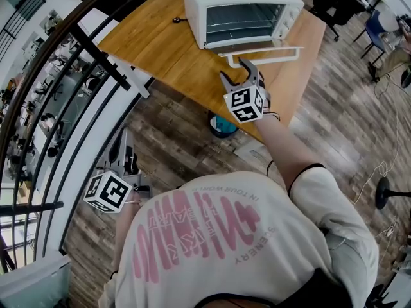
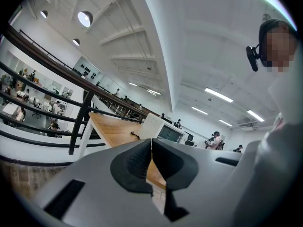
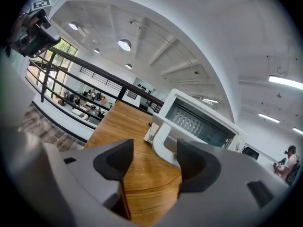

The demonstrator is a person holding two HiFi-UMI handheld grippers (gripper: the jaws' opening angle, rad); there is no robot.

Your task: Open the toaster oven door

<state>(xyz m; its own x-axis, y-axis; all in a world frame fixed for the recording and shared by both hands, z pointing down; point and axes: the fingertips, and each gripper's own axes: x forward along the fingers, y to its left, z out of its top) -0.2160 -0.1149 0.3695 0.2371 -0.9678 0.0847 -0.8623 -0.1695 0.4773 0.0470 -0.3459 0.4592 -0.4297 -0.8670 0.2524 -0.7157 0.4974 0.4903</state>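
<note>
The toaster oven sat toward the tabletop's far edge, its door apparently folded down, with the right hand-held gripper open around the handle without gripping it, while the left hand-held gripper, unneeded, hung closed and empty.

Toaster oven white, door handle white. Counter honey-brown, wood grain. Right tongs grey with black pads; left tongs same. 2 marker cubes: black squares on white. Floor grey-brown planks. Railing black. Shirt white, pink lettering. Bin under counter teal.
</note>
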